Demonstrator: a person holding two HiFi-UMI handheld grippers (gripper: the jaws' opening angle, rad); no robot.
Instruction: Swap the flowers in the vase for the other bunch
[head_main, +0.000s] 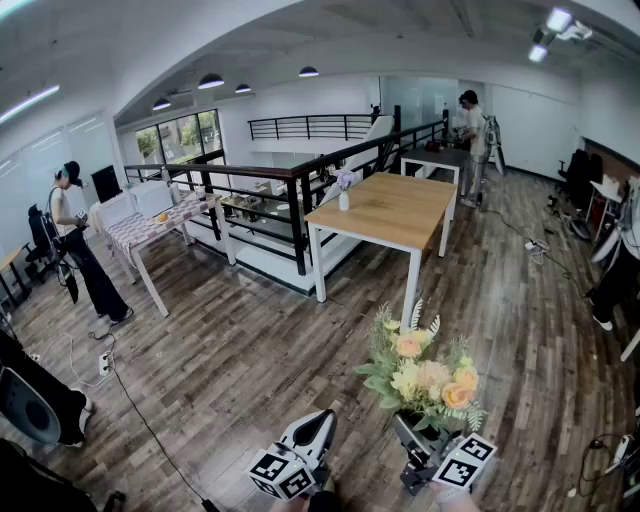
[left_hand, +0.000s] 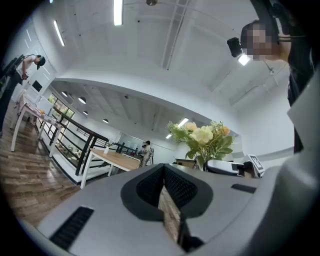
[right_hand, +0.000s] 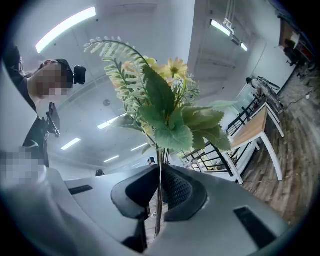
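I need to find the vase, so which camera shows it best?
Head view: the vase stands clear on the wooden table. The left gripper view shows only a speck; in the right gripper view I can't find it.

2 grippers are showing, left gripper (head_main: 320, 420) and right gripper (head_main: 412, 428). 2 bunches are showing, big bunch (head_main: 428, 378) and small bunch (head_main: 345, 180), plus 1 vase (head_main: 344, 201). 3 tables are standing: wooden table (head_main: 390, 215), patterned table (head_main: 150, 228), far table (head_main: 440, 158). 2 people are standing whole in view: left person (head_main: 78, 240), far person (head_main: 473, 130). 4 ceiling lamps (head_main: 211, 81) are hanging.
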